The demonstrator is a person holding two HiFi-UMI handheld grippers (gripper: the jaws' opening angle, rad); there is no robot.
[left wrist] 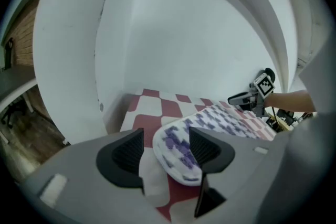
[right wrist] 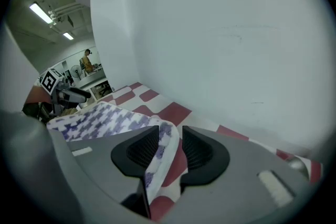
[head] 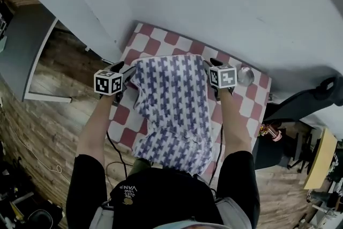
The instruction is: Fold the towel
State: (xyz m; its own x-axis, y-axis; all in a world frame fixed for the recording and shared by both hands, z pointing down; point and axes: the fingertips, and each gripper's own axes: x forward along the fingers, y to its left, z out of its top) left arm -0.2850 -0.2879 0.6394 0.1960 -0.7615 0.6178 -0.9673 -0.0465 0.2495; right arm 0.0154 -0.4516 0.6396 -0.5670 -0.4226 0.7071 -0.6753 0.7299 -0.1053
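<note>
A blue-and-white patterned towel [head: 171, 99] lies along the red-and-white checked table [head: 161, 37], its near end hanging over the table's front edge. My left gripper [head: 127, 76] is at the towel's far left corner. Its jaws [left wrist: 165, 136] stand wide apart, and the rounded corner [left wrist: 178, 157] rests on the table between them, unpinched. My right gripper [head: 209, 67] is at the far right corner. There its jaws [right wrist: 170, 131] hold the towel's edge [right wrist: 157, 157], which droops between the fingers.
A round silver object [head: 245, 75] sits on the table just right of the right gripper. A white wall rises close behind the table's far edge. Wooden floor [head: 59, 67] lies to the left, with dark furniture at the right [head: 300, 102].
</note>
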